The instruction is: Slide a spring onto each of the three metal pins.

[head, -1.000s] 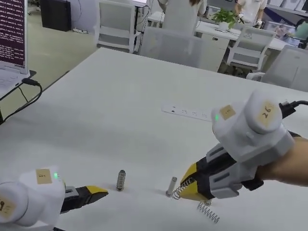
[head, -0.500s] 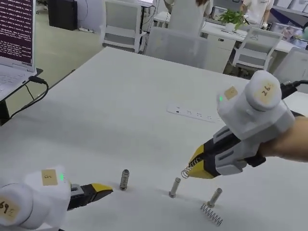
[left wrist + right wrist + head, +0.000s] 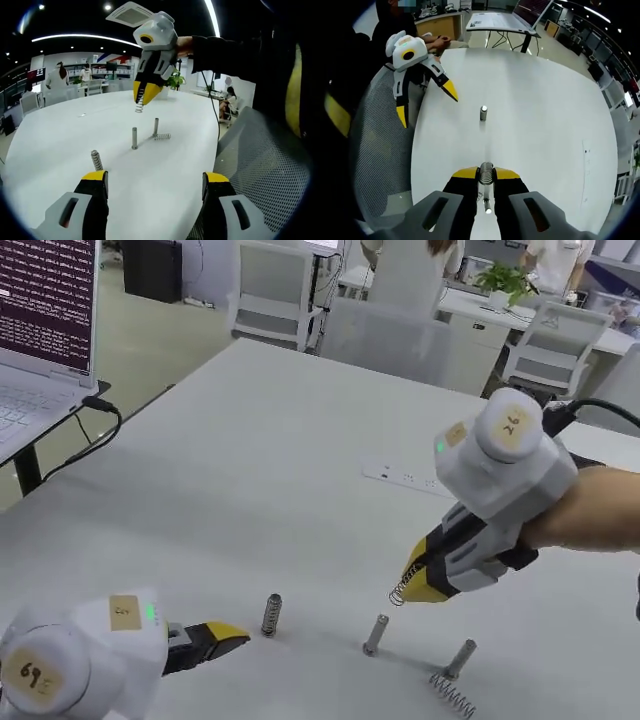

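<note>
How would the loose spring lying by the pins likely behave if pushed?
The spring lies on its side on the smooth table, so it would probably roll or skid. Its thin open coils suggest it is light and would flex when squeezed. A pin stands right beside it and might block it.

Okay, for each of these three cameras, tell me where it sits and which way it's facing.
Head view: on the headset, looking forward and down at the table; shows the left gripper, the right gripper and a forearm.
Left gripper view: on the left gripper, low over the table, looking along its open jaws past the sprung pin to the right gripper.
Right gripper view: on the right gripper, looking down past its clamped spring toward the left gripper.
Shared: the gripper views face each other.
</note>
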